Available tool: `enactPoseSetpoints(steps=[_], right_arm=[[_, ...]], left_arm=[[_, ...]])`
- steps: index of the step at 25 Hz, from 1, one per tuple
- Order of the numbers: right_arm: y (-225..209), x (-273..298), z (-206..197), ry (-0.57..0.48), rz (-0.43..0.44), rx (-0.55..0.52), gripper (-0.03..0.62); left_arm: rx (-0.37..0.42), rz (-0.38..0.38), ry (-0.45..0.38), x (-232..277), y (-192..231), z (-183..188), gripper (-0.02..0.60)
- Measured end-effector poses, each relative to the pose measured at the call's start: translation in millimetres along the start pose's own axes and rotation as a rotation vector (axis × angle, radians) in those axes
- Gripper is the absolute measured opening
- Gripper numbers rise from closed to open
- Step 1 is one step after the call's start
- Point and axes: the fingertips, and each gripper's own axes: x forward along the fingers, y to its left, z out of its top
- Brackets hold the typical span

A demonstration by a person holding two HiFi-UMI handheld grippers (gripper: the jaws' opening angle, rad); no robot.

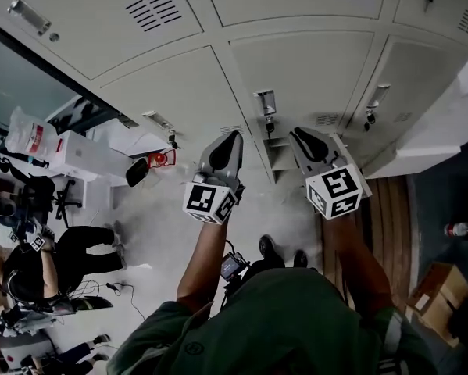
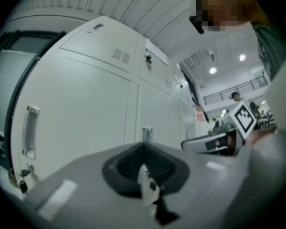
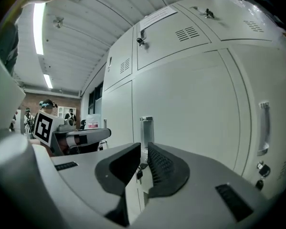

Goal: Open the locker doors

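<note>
**1. Position of the grippers.** The left gripper (image 1: 229, 142) and the right gripper (image 1: 302, 137) are held side by side, roughly level. Both are aimed at the locker doors (image 1: 312, 69) at 12 o'clock. This reads as an approach stance that lines both tools up on 1 handle (image 1: 265, 102) before either engages it. Neither gripper touches the lockers.

**2. Finger state.**
- **Left gripper view:** the fingers (image 2: 126, 168) meet at the tips, clenched on nothing.
- **Right gripper view:** the fingers (image 3: 166, 168) are drawn almost together, leaving a thin slit, with nothing grasped.

In both cases the fingers would likely have to part before they could take the handle.

**3. Location of the task's thing.** Every door in view is closed and flush with the grey locker bank. In the head view the handle lies at 1 o'clock of the left gripper and 11 o'clock of the right gripper. A key (image 3: 139, 174) hangs just below it.

**4. Orientation.** The handle is a short bar whose long axis runs vertically up the door, from 12 to 6 o'clock. It sits near the door's left edge, so the hinge is probably on the 3 o'clock side. The door faces the person and would swing out toward them.
</note>
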Motion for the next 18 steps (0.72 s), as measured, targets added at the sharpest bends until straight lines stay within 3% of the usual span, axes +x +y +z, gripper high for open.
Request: enactPoseSetpoints(steps=[7, 18], right_arm=[[7, 59, 19, -0.001, 0.016, -0.032, 0.02], [10, 102, 10, 0.054, 0.011, -0.057, 0.048]], left_arm=[[0.023, -0.024, -0.021, 11, 26, 9, -0.009], [0.019, -0.112, -0.026, 55, 18, 4, -0.009]])
